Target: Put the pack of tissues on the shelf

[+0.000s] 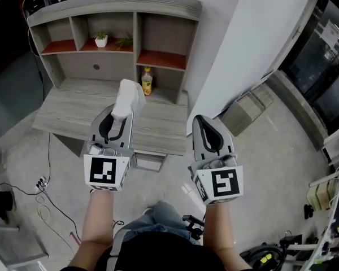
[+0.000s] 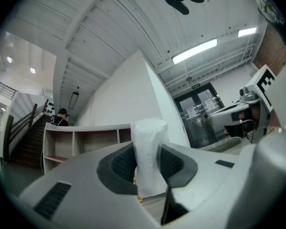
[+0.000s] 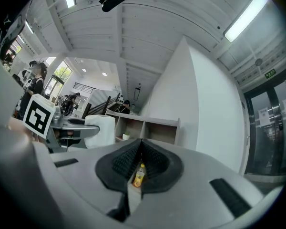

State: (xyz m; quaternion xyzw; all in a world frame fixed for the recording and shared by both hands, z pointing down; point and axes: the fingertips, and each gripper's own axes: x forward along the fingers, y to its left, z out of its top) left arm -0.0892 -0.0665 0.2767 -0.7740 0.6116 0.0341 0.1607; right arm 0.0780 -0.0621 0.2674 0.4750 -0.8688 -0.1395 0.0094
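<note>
Grey concrete floor [image 1: 271,168] fills the lower part of the head view, seen steeply from above. A grey wood-grain surface [image 1: 68,109] stands against a white wall [image 1: 243,44]. On its back edge sits a shelf unit [image 1: 113,10] with open compartments, some of them with red floors.

A small potted plant [image 1: 101,39] in a white pot stands in the upper middle compartment. A bottle [image 1: 147,81] of yellow drink stands upright in the lower right compartment. A cardboard box [image 1: 246,110] lies on the floor beside the wall, to the right of the surface, and loose cables [image 1: 42,191] trail on the floor to the left.

Two bare forearms [image 1: 99,219] reach forward, each hand carrying a grey tool with a black-and-white marker cube at its rear.

The left tool [image 1: 116,123] is clenched on the pack of tissues [image 1: 130,97]. The pack is white and plastic-wrapped, and it stands upright between the jaws (the left gripper view shows both dark ribbed pads pressed against its sides). It is held in the air above the front part of the surface, short of the shelf unit and not touching it.

The right tool [image 1: 200,123] hangs beside the left one, off the right front corner of the surface. Its jaws are closed together at the tips with nothing held between them.
</note>
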